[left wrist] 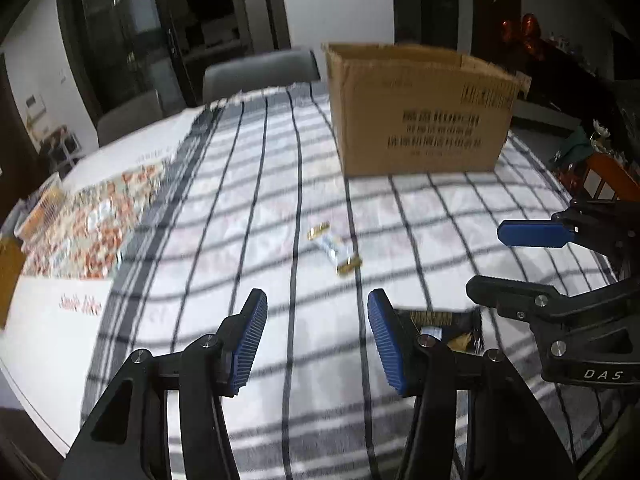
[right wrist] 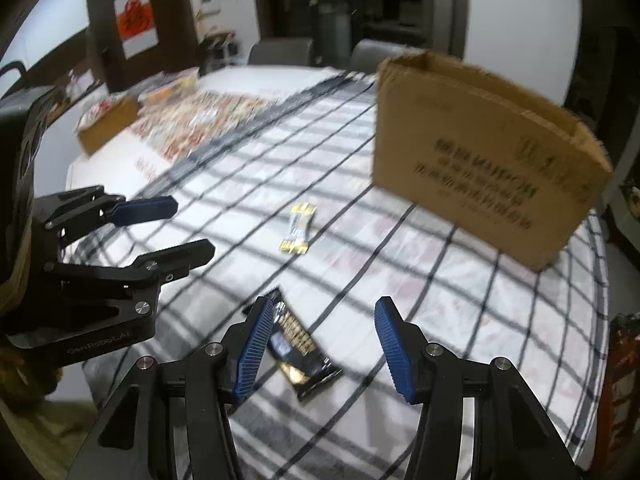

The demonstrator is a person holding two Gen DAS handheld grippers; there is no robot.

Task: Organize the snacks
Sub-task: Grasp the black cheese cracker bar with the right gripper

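Two hand-held grippers above a table spread with a checked cloth (left wrist: 256, 184). The left gripper (left wrist: 318, 332) and the right gripper (right wrist: 324, 342) each show blue ribbed pads set moderately apart with nothing between them; neither holds a snack. A black-and-gold snack packet (right wrist: 304, 354) lies flat on the cloth just below the right gripper, its near end partly hidden behind that gripper's left pad; in the left wrist view the same packet shows just beyond the left gripper's right pad. A smaller white-and-gold snack bar (left wrist: 335, 250) lies farther out, near the middle of the cloth, apart from the packet. An open cardboard box (right wrist: 480, 160) stands upright on the far right of the cloth (probably where the snacks go, though its inside is not visible). A loose spread of red-and-white packets (left wrist: 88, 224) lies off the cloth on the left of the table.

The step in hand appears to be the approach to the black packet. To do it well, the right gripper should straddle the packet's narrow width, one pad on each long edge, and settle close to the cloth before closing, so the flat wrapper is pinched rather than pushed away
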